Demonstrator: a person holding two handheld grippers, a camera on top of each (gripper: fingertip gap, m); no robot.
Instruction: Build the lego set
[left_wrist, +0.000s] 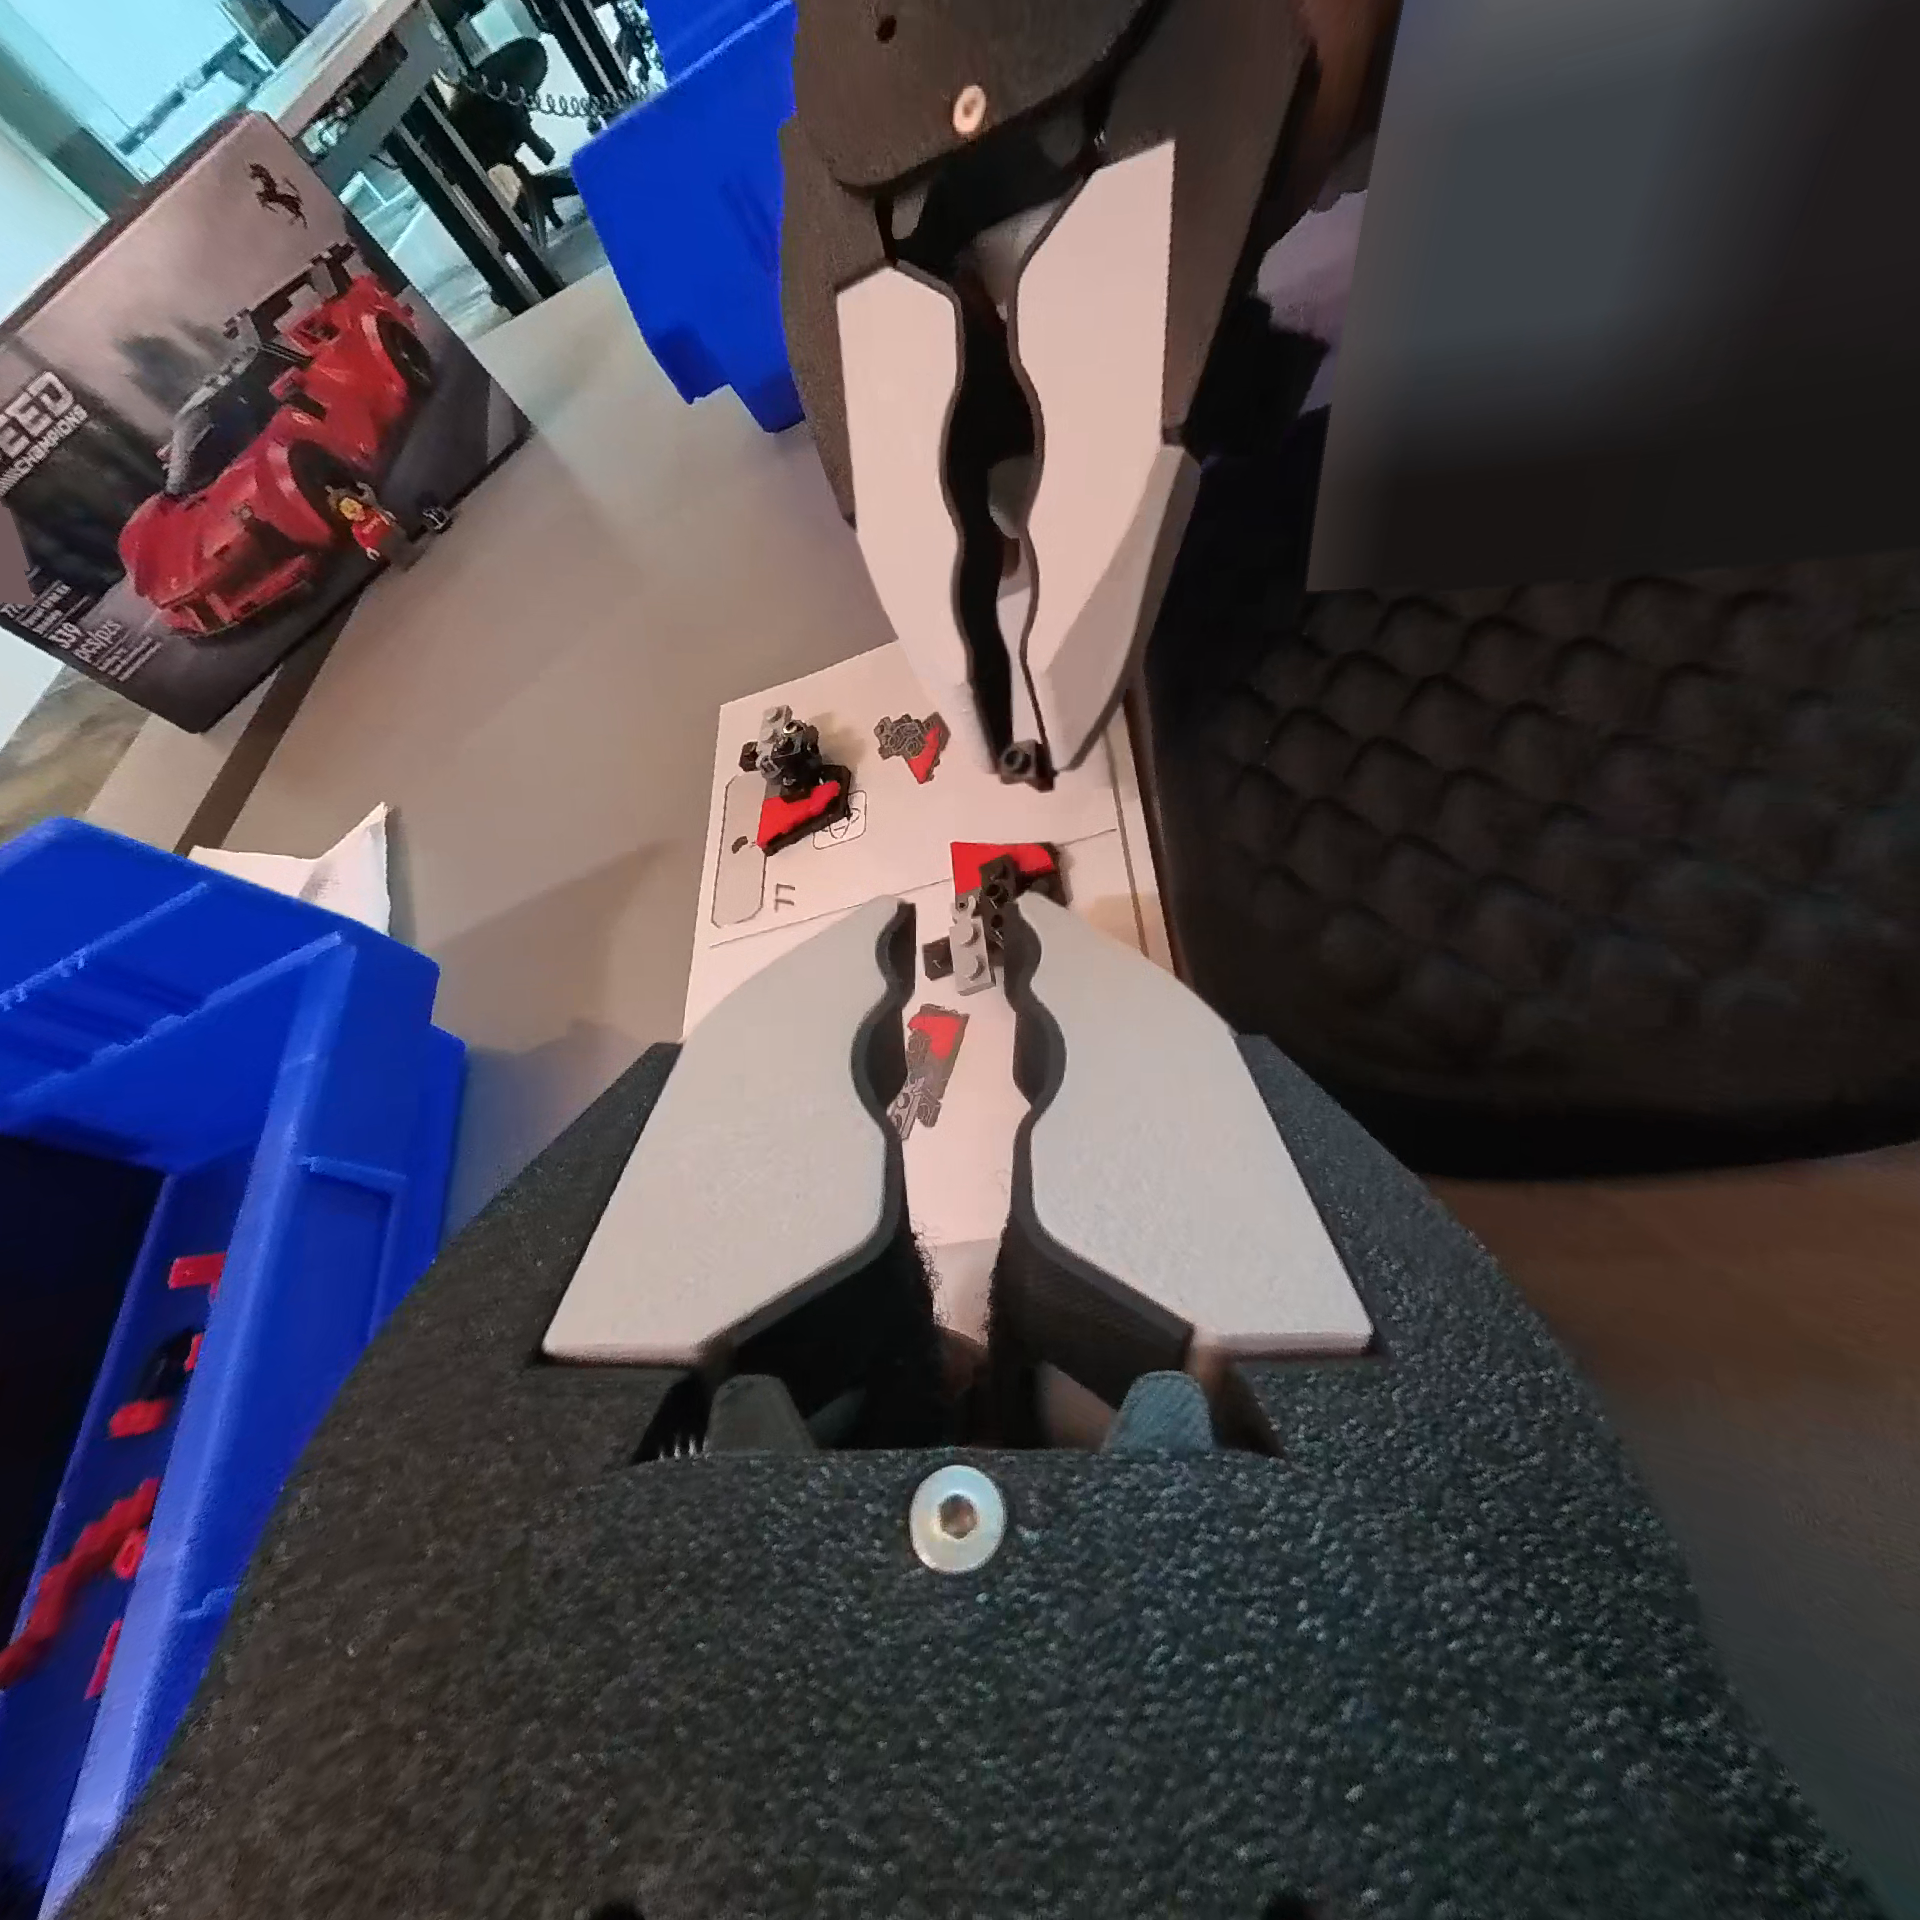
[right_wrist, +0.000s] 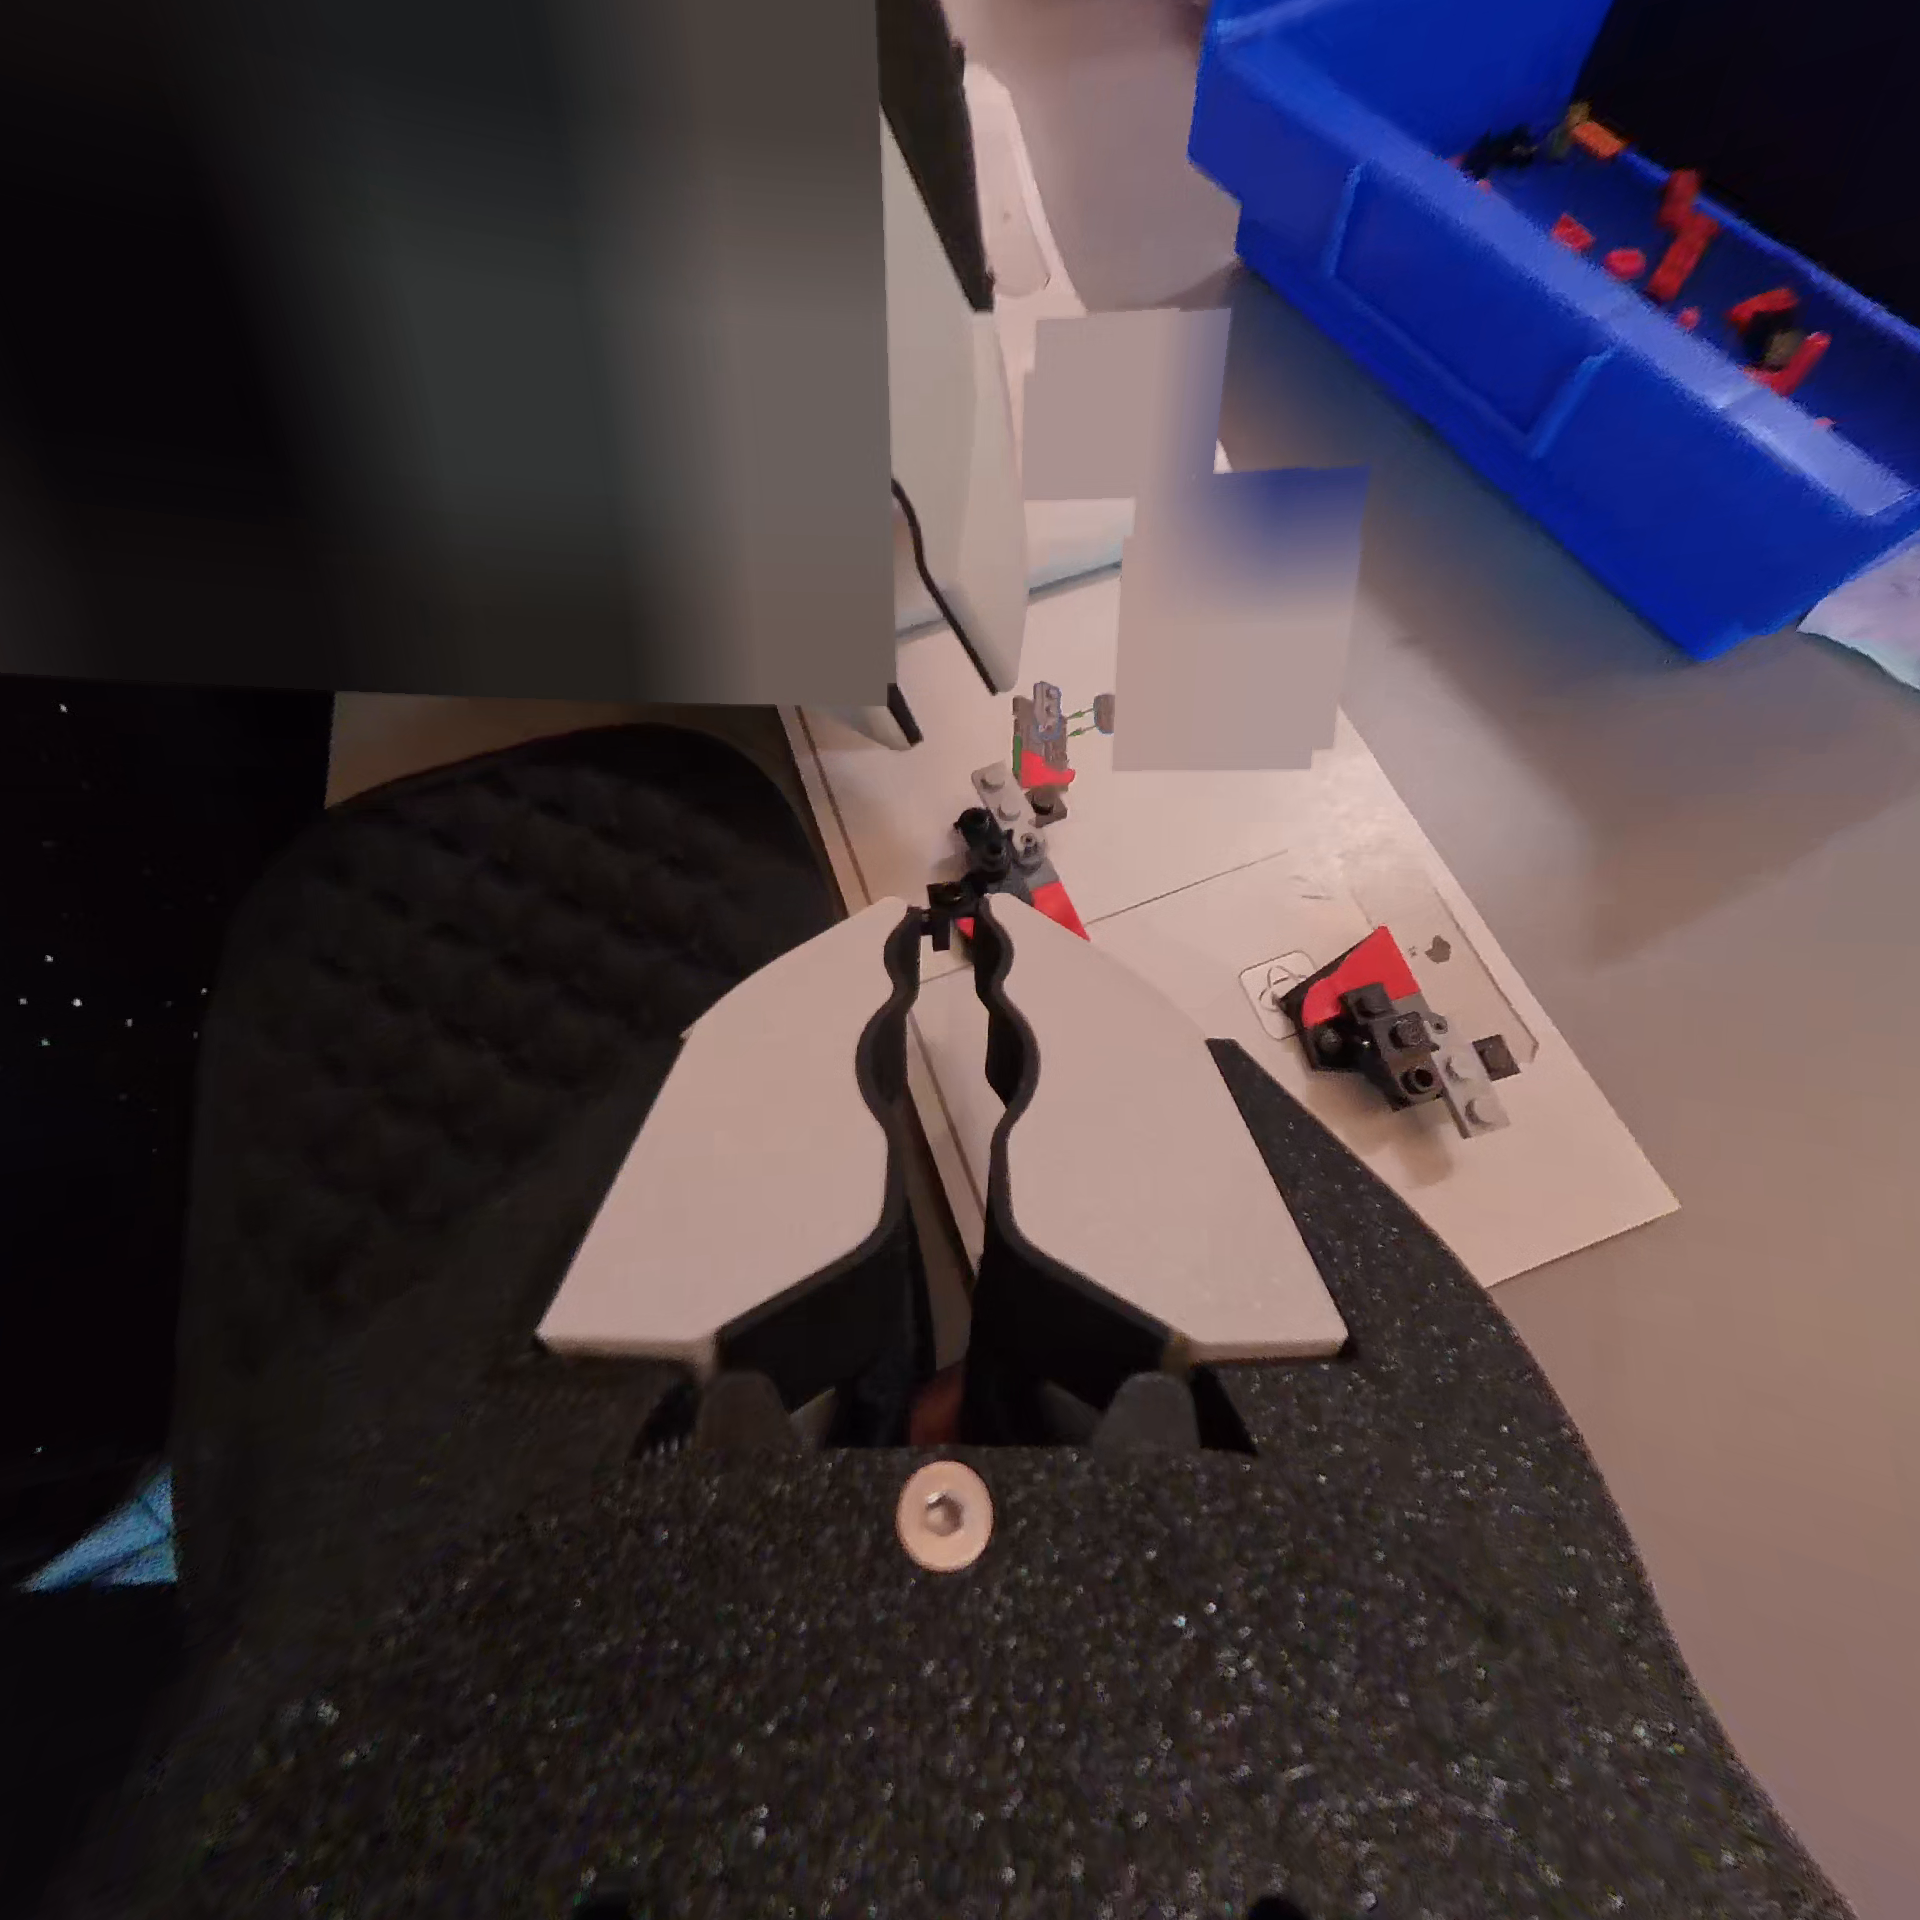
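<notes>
A small sub-assembly of grey, black and red pieces (left_wrist: 982, 920) lies on the white instruction sheet (left_wrist: 904, 831). It also shows in the right wrist view (right_wrist: 1013, 847). My left gripper (left_wrist: 964, 914) hovers over its near end with the jaws a little apart; I cannot see contact. My right gripper (left_wrist: 1023, 767) comes in from the far side, shut on a small black piece (left_wrist: 1016, 758), just short of the sub-assembly. The right wrist view shows that gripper (right_wrist: 951, 920) pinching the black piece (right_wrist: 943, 902). A second sub-assembly (left_wrist: 792, 784) lies farther left on the sheet (right_wrist: 1371, 1029).
The set's box (left_wrist: 239, 436) stands at the back left. A blue bin with red pieces (left_wrist: 208, 1143) is at my near left and another blue bin (left_wrist: 707, 239) is behind. A black quilted chair seat (left_wrist: 1558, 831) sits past the table edge. White tissue (left_wrist: 332, 862) lies by the bin. My two grippers' fingertips are within a few centimetres of each other.
</notes>
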